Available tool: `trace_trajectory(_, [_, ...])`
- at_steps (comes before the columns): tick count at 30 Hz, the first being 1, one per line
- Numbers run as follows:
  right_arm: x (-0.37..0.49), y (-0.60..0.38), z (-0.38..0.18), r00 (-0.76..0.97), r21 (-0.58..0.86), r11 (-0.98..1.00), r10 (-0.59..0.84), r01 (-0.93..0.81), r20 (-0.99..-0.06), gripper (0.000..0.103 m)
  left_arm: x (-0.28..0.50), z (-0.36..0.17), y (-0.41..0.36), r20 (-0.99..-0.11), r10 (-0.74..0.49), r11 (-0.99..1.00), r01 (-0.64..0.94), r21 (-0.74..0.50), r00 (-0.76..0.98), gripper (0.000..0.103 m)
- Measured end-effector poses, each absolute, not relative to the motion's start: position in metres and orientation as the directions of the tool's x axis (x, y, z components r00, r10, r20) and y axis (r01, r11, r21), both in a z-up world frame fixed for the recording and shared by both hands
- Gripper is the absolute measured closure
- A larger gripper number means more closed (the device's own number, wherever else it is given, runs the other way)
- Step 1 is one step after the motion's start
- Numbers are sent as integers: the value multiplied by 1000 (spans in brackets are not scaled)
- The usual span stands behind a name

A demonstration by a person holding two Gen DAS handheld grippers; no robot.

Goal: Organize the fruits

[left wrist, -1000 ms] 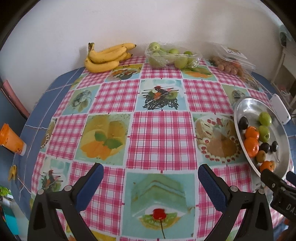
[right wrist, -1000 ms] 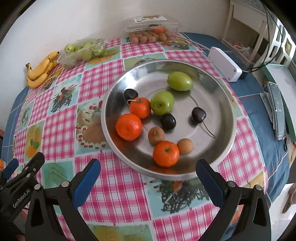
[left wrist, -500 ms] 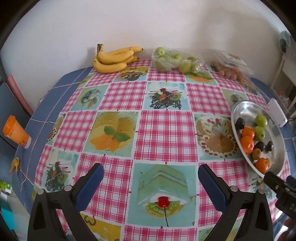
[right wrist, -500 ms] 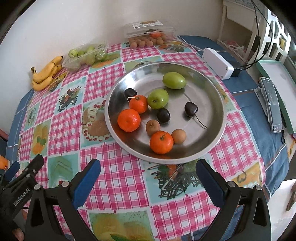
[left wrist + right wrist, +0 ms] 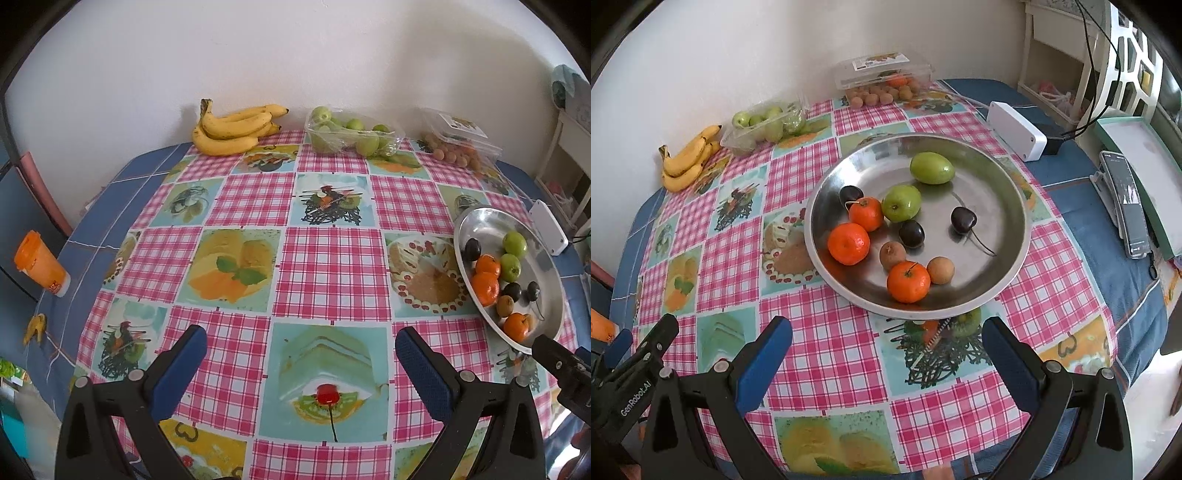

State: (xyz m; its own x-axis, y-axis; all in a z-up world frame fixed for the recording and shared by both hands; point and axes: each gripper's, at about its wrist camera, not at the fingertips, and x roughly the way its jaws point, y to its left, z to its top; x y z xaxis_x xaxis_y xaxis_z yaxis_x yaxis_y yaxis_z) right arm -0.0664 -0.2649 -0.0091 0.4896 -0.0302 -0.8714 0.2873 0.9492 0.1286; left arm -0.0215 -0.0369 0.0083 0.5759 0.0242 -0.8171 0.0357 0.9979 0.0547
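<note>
Both grippers hang empty over the pink-checked picture tablecloth (image 5: 827, 347) — the left gripper (image 5: 301, 363) with jaws spread wide, the right gripper (image 5: 886, 350) just as wide. The round steel plate (image 5: 1008, 206) lies at the right gripper's 12 o'clock, holding three orange mandarins (image 5: 848, 243), two green apples (image 5: 901, 203), dark cherries and small brown fruits. At 10 o'clock — by the wall — lie the yellow banana bunch (image 5: 687, 158) and a clear tray of green fruit (image 5: 764, 123).
</note>
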Motion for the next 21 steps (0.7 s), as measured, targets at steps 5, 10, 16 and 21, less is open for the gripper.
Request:
trace_trajectory(5, [-69, -265, -6, 501, 127, 949, -36, 289, -865, 1, -23, 10, -37, -815, 21, 998, 32, 48, 579, 0])
trace_trajectory(10, [-70, -265, -4, 508, 126, 949, -41, 289, -860, 1, -23, 10, -36, -817, 19, 999, 29, 44, 576, 0])
trace_trajectory(16, [-70, -265, -3, 510, 125, 949, -43, 290, -859, 1, -23, 10, -37, -819, 20, 998, 36, 49, 574, 0])
trace_trajectory(21, [-70, -264, -2, 510, 119, 951, -46, 286, -859, 1, -22, 8, -38, -823, 18, 998, 39, 48, 567, 0])
